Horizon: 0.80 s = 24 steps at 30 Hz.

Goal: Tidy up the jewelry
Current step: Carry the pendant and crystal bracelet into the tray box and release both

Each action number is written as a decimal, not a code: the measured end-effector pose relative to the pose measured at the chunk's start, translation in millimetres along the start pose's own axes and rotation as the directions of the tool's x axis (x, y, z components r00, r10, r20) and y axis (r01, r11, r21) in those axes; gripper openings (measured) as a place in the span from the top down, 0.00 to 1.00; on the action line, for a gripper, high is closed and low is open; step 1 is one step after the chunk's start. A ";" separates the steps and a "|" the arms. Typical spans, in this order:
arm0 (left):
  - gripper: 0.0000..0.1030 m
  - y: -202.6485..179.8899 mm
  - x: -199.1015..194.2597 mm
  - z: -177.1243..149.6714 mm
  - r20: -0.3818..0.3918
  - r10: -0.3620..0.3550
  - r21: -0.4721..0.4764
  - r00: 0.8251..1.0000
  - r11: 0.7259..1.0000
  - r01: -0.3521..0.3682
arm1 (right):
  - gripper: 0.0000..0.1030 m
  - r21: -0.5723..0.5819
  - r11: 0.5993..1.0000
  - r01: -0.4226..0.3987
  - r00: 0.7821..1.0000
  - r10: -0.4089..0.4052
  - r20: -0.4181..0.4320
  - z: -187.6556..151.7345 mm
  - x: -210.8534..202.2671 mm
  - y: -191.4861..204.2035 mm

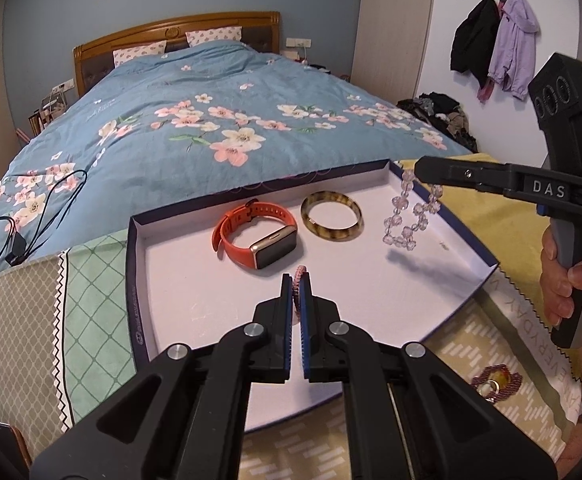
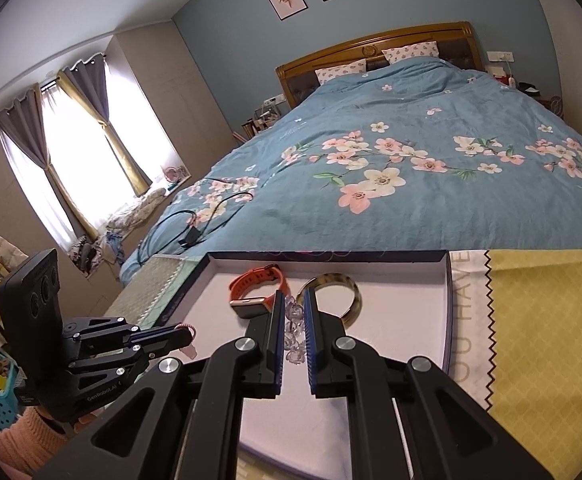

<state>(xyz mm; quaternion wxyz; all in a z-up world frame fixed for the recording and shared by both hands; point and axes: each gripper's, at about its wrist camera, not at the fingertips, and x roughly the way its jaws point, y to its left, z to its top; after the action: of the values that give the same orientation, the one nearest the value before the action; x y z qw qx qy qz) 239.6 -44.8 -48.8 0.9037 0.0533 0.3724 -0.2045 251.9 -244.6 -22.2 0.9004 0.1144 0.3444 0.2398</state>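
L gripper (image 1: 297,280) pinches pink braided band (image 1: 299,274), R gripper (image 2: 293,312) grips bead strand (image 1: 405,216) w/ dangling loop; could snag tray (image 1: 137,280) rim.

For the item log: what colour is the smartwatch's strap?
Orange rubber strap, clearest in the left wrist view.

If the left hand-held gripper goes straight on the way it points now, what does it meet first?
Probably the orange smartwatch, lying in the white tray just ahead of the left hand-held gripper, which is shut on a pink braided band. Depth is uncertain; it may meet the tray floor first.
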 end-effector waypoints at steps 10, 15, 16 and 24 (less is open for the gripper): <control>0.96 2.3 25.4 7.2 -0.044 0.006 0.007 0.999 1.000 -0.005 | 0.92 -0.017 1.000 0.012 0.999 -0.013 -0.033 -2.6 20.9 5.6; 0.96 -1.2 37.8 9.8 -0.064 0.010 0.019 0.998 1.000 -0.009 | 0.92 -0.044 0.999 -0.003 0.998 0.000 -0.059 -3.5 32.9 13.5; 0.96 -1.3 39.8 10.5 -0.068 0.009 0.017 0.998 1.000 -0.008 | 0.92 -0.044 0.999 -0.008 0.998 0.005 -0.067 -3.3 35.6 14.2; 0.96 5.7 53.0 13.3 -0.092 0.013 -0.005 0.996 1.000 -0.014 | 0.90 -0.033 0.999 -0.032 0.993 0.028 -0.111 -7.9 51.2 17.2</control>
<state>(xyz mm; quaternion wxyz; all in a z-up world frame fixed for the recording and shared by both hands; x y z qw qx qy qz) 284.4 -60.3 -76.4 0.8870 0.0627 0.4140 -0.1946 273.8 -203.4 -50.6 0.8781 0.0903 0.3879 0.2652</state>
